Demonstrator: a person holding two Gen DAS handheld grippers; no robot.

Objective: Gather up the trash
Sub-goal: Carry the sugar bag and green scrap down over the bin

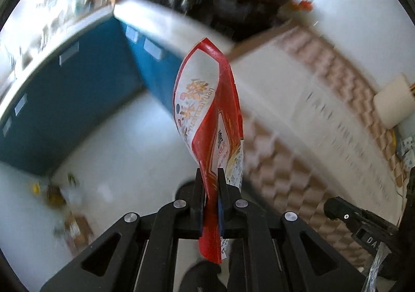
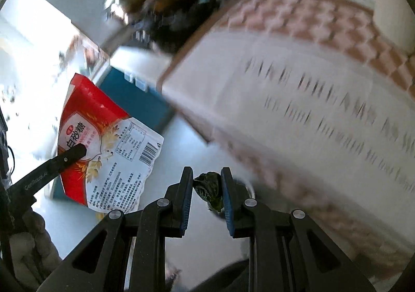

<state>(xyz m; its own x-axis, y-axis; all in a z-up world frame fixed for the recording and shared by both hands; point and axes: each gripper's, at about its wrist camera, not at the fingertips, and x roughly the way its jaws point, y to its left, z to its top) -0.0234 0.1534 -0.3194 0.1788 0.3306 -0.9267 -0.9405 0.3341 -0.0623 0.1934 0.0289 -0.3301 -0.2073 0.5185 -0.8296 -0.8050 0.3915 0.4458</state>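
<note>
My left gripper (image 1: 209, 175) is shut on a red and white sugar bag (image 1: 207, 115), which stands up from the jaws, held in the air above the floor. The same bag (image 2: 109, 146) shows in the right wrist view at the left, with a left finger (image 2: 70, 154) across it. My right gripper (image 2: 207, 175) is shut on a crumpled dark green leaf scrap (image 2: 209, 189) held between its blue pads. Both views are motion-blurred.
A table with a white and pink checked cloth (image 1: 324, 115) fills the right side in both views (image 2: 311, 100). Blue cabinets (image 1: 77, 100) stand at the left. Small litter (image 1: 57, 193) lies on the pale floor. A white roll (image 1: 391, 102) sits on the table.
</note>
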